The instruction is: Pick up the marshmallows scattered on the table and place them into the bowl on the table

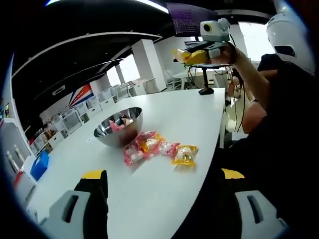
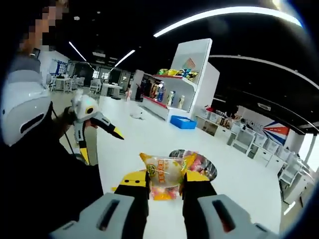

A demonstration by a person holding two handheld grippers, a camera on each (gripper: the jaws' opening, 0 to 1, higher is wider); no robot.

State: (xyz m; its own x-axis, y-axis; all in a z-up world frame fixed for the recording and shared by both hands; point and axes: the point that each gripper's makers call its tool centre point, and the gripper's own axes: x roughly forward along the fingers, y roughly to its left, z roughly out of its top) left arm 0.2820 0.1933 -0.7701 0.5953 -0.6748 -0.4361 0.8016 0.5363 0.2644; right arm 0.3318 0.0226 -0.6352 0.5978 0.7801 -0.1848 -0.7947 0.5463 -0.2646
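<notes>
And here's the kit: the left hand-held gripper point(image 1: 164, 186) shows black jaws capped with yellow tips, set on pale grey bodies with slotted openings. The right hand-held gripper point(image 2: 165, 185) matches it, black jaws, yellow tips, grey slotted housings. Seen from across, each tool wears a white-and-grey shell. The person is in a dark top point(image 1: 294, 129), with a white helmet-like headpiece point(image 2: 22, 112).

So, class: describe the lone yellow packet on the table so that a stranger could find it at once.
Start at the long white table and find the shiny metal bowl. Beside the bowl lies a small cluster of pink packets. The yellow packet lies at the end of that cluster farthest from the bowl, near the table's edge; it is the one on the table that is all yellow, not pink.
</notes>
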